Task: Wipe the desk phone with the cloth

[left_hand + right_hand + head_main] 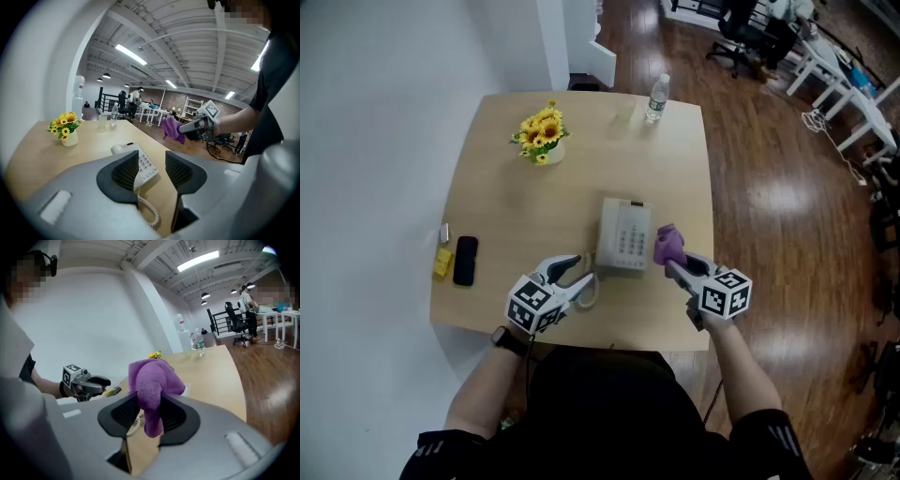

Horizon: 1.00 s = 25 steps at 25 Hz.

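A white desk phone [624, 234] with a keypad lies on the wooden table [534, 206], its coiled cord [590, 291] trailing toward me. My right gripper [675, 261] is shut on a purple cloth [668, 246], held just right of the phone. That cloth [152, 383] bulges up between the jaws in the right gripper view. My left gripper [577, 272] is open, near the phone's near-left corner, with nothing between its fingers. In the left gripper view the phone [140, 165] shows past the jaws, and the cloth [173, 129] hangs in the right gripper beyond.
A pot of yellow sunflowers [542, 136] stands at the table's far left. A water bottle [656, 97] and a clear cup [624, 112] stand at the far edge. A black handset [465, 260], a yellow object [442, 262] and a small white item [444, 232] lie at the left edge.
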Tool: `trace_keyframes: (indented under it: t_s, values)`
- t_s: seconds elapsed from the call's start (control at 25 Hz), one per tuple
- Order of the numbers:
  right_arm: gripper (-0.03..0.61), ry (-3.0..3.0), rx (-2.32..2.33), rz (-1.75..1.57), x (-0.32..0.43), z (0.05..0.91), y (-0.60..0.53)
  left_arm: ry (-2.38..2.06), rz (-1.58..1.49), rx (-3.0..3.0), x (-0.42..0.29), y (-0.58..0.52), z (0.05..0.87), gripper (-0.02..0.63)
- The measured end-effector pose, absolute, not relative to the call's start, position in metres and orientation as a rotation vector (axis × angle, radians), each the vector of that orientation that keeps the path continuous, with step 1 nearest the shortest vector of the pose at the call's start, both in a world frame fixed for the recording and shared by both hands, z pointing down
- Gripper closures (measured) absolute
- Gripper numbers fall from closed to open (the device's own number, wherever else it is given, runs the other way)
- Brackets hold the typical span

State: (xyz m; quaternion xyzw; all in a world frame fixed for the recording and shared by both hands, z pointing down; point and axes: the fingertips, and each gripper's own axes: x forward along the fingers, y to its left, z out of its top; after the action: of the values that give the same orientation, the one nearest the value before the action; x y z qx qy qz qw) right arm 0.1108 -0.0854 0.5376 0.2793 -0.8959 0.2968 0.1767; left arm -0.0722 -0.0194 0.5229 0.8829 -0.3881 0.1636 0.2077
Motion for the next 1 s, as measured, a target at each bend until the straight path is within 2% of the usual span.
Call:
trace_keyframes:
  t_s: [0.8,1.0]
  values:
    - [0.446,-2.207,0.319,0.442,-0.024,0.601,-0.234,-1.1,0.447,2.43,-0.087,-0.057,0.539,0.44]
    - [0.448,-2.096,0.235,0.495,-0.052,0.628,-0.253,-1.109,0.462,2.412,-0.093,-0.057,0.545,0.43]
